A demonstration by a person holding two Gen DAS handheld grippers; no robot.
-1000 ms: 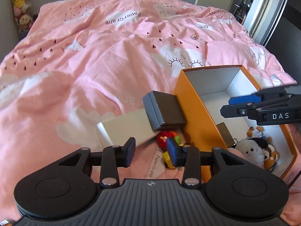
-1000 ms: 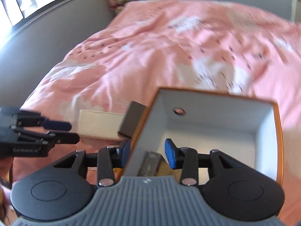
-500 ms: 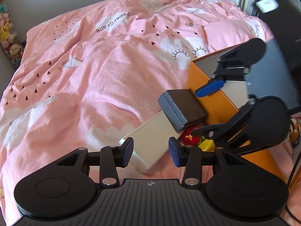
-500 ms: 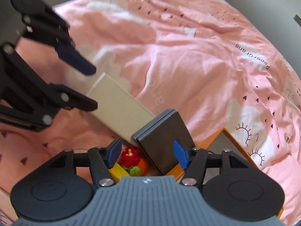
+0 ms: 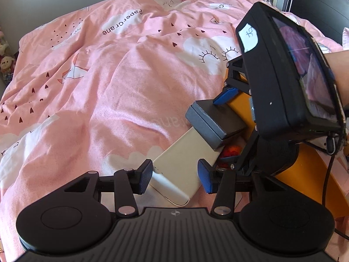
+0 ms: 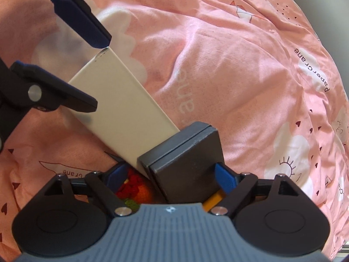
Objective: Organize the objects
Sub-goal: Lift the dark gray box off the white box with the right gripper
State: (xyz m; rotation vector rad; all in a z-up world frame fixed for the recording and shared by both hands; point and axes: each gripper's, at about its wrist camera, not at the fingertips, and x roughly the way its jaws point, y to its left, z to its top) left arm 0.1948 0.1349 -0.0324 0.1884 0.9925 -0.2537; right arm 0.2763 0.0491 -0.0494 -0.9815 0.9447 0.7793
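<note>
The dark grey box [image 6: 185, 152] lies tilted on the far end of the cream flat box [image 6: 122, 107], against the orange box [image 5: 305, 172] on the pink duvet [image 5: 109, 83]. The right gripper [image 6: 172, 178] straddles the grey box, fingers spread, contact unclear. The left gripper [image 5: 174, 175] is released, straddling the cream box's near end. A red-orange knitted toy [image 6: 135, 191] lies beneath.
</note>
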